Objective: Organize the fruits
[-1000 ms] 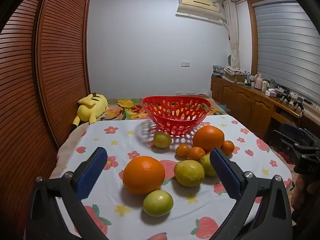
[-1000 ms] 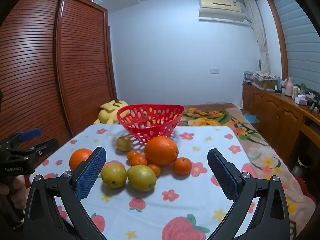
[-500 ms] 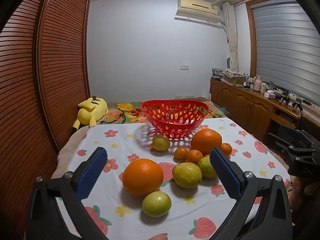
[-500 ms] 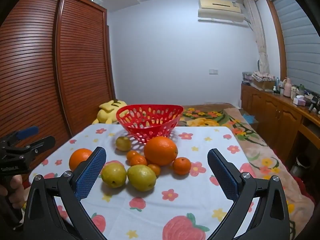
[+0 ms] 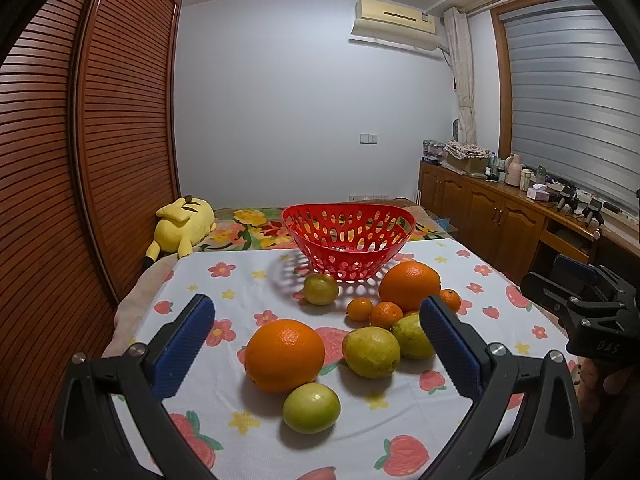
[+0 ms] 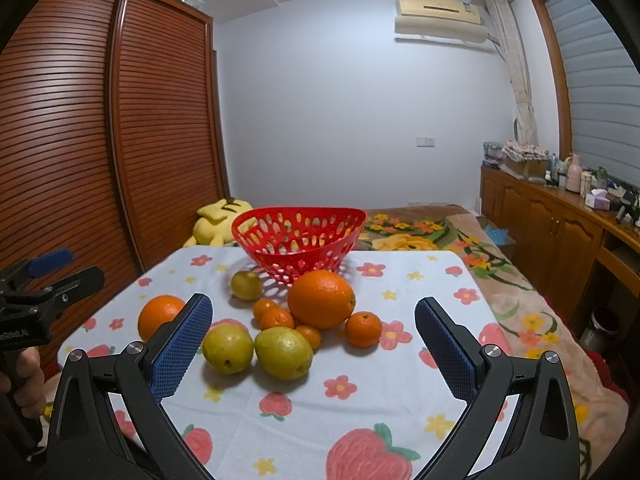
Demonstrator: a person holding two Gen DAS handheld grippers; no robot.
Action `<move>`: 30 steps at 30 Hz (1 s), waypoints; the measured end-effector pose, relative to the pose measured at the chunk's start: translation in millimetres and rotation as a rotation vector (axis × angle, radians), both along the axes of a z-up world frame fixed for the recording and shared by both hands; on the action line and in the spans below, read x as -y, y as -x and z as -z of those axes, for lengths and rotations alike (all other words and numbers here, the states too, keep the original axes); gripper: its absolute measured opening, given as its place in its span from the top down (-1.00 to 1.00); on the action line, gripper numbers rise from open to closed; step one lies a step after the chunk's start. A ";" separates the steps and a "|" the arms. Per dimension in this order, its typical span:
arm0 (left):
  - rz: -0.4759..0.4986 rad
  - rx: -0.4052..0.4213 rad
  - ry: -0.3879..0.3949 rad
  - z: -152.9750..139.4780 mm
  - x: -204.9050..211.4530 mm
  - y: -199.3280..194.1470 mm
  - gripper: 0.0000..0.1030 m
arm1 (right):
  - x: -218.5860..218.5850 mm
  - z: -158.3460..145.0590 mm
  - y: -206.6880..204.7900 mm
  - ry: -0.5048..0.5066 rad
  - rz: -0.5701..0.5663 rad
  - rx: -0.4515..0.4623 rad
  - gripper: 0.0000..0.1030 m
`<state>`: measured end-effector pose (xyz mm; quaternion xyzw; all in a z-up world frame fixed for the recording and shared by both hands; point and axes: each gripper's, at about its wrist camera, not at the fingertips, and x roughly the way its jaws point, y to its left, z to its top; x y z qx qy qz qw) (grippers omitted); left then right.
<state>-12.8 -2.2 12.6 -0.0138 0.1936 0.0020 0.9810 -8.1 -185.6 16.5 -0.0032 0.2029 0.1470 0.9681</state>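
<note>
Hovering above the near edge of the table, the left gripper is standing with its jaws spread wide and gripping nothing. Between its blue pads, seen from the left wrist, a green fruit is lying nearest, with a large orange just behind and touching it. A yellow-green pear is sitting just right of that orange, and a second pear is lying partly behind the right pad.

The right gripper is likewise holding its jaws wide apart and empty. Between them, both pears are resting side by side, apart from either pad. Behind them, small tangerines are clustering around a second large orange. Another green fruit is lying to the left, near the basket.

Farthest back, the red basket is standing upright on the flowered cloth, with no fruit showing in it. A yellow plush toy is lying beyond the table's far left corner.
</note>
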 end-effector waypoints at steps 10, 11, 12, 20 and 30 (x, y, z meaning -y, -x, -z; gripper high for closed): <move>0.002 0.005 -0.001 -0.6 -0.5 0.6 -1.00 | -1.2 1.8 0.1 0.000 0.001 0.001 -1.00; 0.002 0.005 -0.001 -0.9 -0.8 0.7 -1.00 | -1.2 1.6 0.0 0.000 0.000 0.002 -1.00; 0.003 0.006 -0.001 -0.9 -0.7 0.9 -1.00 | -1.2 2.1 0.9 -0.001 0.000 0.002 -1.00; 0.005 0.010 -0.001 -1.9 -0.3 1.6 -1.00 | -1.2 0.9 -0.1 0.000 0.001 0.002 -1.00; 0.005 0.013 -0.002 -2.0 0.3 2.3 -1.00 | -2.5 0.9 0.5 0.001 0.001 0.002 -1.00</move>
